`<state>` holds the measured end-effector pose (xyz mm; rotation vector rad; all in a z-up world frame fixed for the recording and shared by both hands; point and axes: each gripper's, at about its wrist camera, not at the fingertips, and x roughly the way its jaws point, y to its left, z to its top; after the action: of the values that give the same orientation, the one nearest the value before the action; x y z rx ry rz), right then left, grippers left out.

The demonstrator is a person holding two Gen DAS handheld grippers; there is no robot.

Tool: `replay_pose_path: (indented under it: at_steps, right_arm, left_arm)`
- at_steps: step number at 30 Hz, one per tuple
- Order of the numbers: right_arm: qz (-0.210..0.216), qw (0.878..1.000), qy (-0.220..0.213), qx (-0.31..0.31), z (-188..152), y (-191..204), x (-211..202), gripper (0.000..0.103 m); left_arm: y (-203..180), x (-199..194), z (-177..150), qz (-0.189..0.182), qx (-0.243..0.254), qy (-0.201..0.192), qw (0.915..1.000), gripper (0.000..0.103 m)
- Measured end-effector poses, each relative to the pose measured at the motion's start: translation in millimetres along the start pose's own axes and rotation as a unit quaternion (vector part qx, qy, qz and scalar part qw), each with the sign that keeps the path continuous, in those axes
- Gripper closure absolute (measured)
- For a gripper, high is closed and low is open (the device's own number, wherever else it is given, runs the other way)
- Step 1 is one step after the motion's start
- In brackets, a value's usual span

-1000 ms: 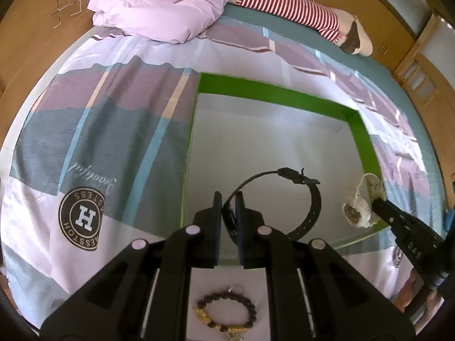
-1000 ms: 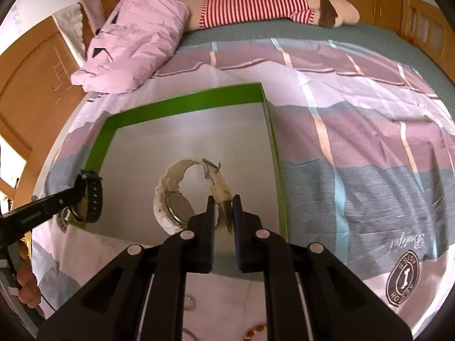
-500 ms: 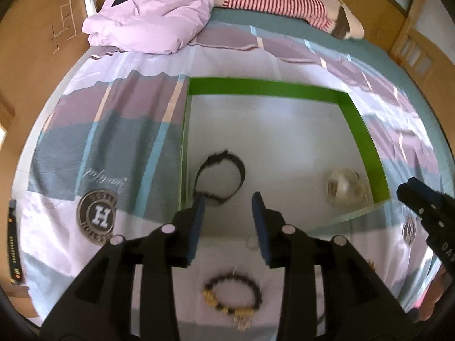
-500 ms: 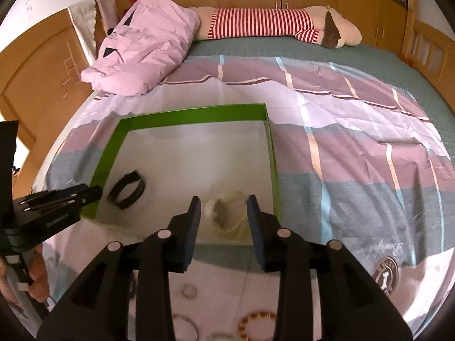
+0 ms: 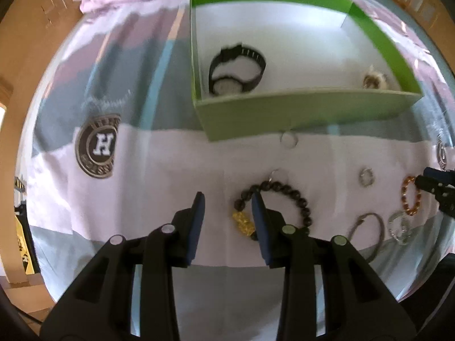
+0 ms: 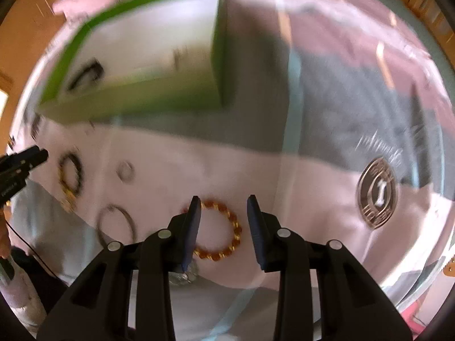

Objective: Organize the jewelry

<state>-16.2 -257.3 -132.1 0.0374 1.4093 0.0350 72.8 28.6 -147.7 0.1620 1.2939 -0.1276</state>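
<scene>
Both tools' jaws have just been opening and grip nothing. The left tool hangs over the dark bracelet on the bed; the right tool over the amber bracelet. Two watches lie in the green box.

Both wrist fisheyes: steeply downward, close over patchwork bedspread. Shared: green cardboard box, amber bead bracelet; right view blurred, seemingly nearer.
</scene>
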Motion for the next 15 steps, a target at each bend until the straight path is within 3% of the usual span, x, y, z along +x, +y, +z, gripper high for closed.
replay_pose_path:
  at_steps: [2,8,12,15]
  right_arm:
    - [-0.024,0.999,0.014,-0.017,-3,7,11,0.07]
    - [-0.036,0.998,0.007,-0.041,-7,23,19,0.094]
    - [0.063,0.995,-0.04,-0.059,-9,49,8,0.096]
    - [0.083,0.989,-0.098,-0.072,-10,62,-11,0.096]
  left_arm:
    - [1,4,-2,0.0,0.002,0.006,1.0,0.068]
    - [3,9,-5,0.001,0.002,0.013,0.9999,0.062]
    - [5,12,-5,0.003,0.0,0.022,0.9997,0.062]
    - [1,16,-4,0.0,0.001,0.03,0.9995,0.062]
